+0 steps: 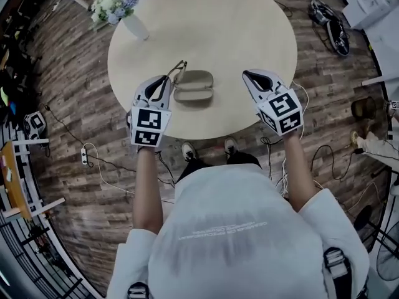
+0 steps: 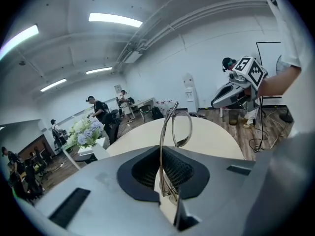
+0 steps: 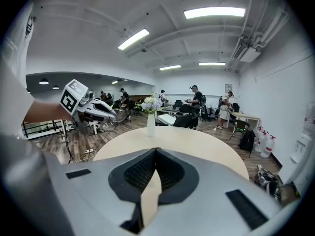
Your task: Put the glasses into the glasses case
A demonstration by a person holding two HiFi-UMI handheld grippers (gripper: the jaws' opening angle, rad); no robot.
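Far left: white vase of pale flowers (image 1: 136, 27) on the round beige desk (image 1: 249, 23), well apart from the work and unlikely to be hit. Next, left hand-held gripper (image 1: 167, 81), clamped narrow on thin metal-framed glasses (image 1: 179, 69), pinching only a slender wire of the frame. Could slip or swivel in so slight a grip, with rims and lenses sticking out past the jaws and nothing else steadying them; could bend too if squeezed harder or pushed against a hard edge. Looks light and fine: pale metal wire, rounded rims, clear lenses, apparently folded. Held over the near side of the desk, just beside the left end of a grey-green oval clamshell glasses case (image 1: 193, 86), seemingly lying open and flat. Might skid if nudged during the drop-in, being loose on a smooth top with nothing pinning it. Right: right hand-held gripper (image 1: 248, 75), jaws pressed together on nothing, hovering near the case's right end.
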